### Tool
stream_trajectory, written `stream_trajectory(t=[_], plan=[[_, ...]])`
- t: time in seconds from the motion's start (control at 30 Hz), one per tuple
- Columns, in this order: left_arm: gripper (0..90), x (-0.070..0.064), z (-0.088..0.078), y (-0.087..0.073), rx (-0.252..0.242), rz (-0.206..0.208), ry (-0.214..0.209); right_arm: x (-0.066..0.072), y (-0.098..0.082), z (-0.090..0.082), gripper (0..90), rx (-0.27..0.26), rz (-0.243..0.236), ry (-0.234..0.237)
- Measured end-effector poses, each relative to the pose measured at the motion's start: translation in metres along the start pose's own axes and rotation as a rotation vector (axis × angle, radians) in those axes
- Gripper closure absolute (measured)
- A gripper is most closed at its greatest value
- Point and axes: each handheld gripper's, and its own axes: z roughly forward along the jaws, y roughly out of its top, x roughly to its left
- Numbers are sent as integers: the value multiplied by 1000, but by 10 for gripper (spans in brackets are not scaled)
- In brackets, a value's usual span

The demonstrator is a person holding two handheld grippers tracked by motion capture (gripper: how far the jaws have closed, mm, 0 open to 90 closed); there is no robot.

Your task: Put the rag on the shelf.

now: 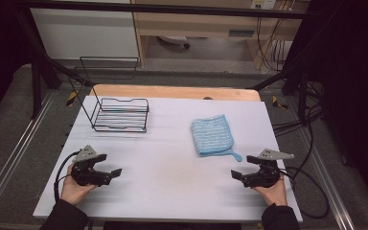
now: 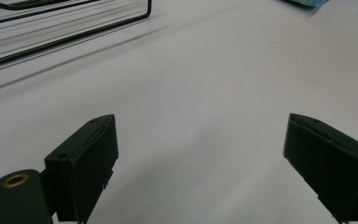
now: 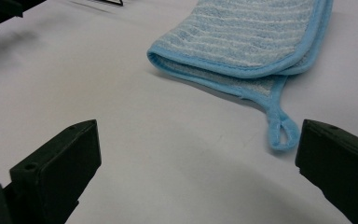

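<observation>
Cloth (image 1: 212, 135) lies folded on the table (image 1: 172, 191), right of the rack (image 1: 120, 115), loop toward our right gripper (image 1: 243, 166). We hold both jaws wide and empty; the left gripper (image 1: 109, 164) waits well apart, likely leaving approach room.

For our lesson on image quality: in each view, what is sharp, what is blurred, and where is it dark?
High view: even light on the white table, dark surroundings, all slightly soft. Left gripper view: wire basket blurred and streaked, the left tool has crisp open jaws. Right gripper view: blue cloth fairly sharp, with a soft shadow beneath its folded edge; the right tool is dark.
</observation>
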Motion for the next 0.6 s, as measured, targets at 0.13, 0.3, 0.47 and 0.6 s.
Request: stream_trajectory(t=[0.13, 0.3, 0.47, 0.6], plan=[[101, 0, 0, 0, -4, -6, -1, 0, 0, 0, 7, -3, -1, -5], [101, 1, -1, -1, -4, -8, 6, 1, 1, 2, 7, 13, -6, -12], [101, 2, 0, -2, -6, -11, 8, 6, 2, 7, 7, 25, -10, -13], [101, 2, 0, -2, -5, -10, 9, 8, 2, 10, 7, 32, -8, -13]])
